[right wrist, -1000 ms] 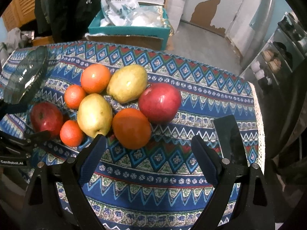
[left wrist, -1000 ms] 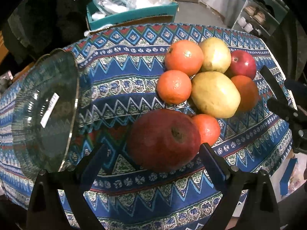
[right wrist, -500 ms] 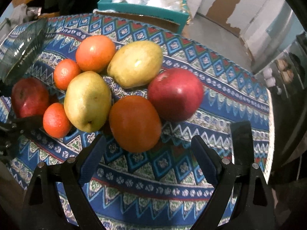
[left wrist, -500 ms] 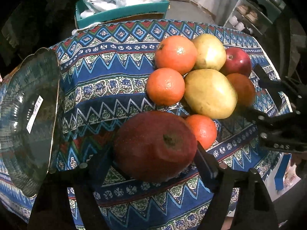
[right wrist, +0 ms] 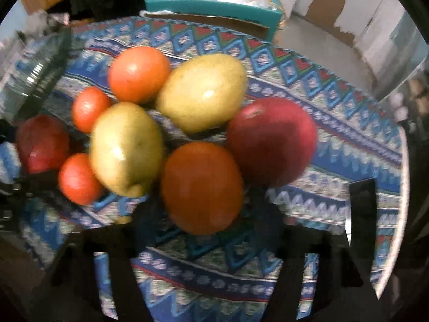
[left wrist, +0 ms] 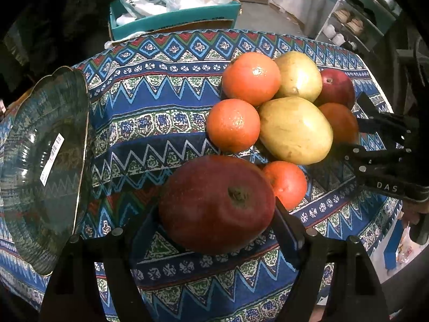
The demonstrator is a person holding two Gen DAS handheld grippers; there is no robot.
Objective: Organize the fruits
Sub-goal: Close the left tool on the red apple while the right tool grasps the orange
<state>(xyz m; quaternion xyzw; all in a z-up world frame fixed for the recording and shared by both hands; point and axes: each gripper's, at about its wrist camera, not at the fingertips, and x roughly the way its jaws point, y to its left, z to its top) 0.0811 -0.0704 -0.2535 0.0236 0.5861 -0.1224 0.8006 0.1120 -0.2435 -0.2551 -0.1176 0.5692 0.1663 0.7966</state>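
A cluster of fruit lies on the patterned blue tablecloth (left wrist: 161, 123). My left gripper (left wrist: 217, 222) has its fingers on both sides of a large dark red apple (left wrist: 217, 204); it looks closed on it. Beyond lie small oranges (left wrist: 233, 124), yellow pears (left wrist: 295, 130) and a second red apple (left wrist: 336, 87). My right gripper (right wrist: 203, 230) is open, its fingers on either side of a dark orange (right wrist: 201, 186), apart from it. The second red apple (right wrist: 270, 141) and a pear (right wrist: 126, 147) flank it. A clear glass bowl (left wrist: 45, 161) sits at the left.
A teal box (left wrist: 174, 18) with bags stands behind the table. A shoe rack (left wrist: 354, 24) is at the far right. The table's right edge (right wrist: 402, 187) drops off close to the fruit. The right wrist view is blurred.
My left gripper has moved forward and closed around the dark red apple. My right gripper has moved forward, so the dark orange now sits between its fingers.
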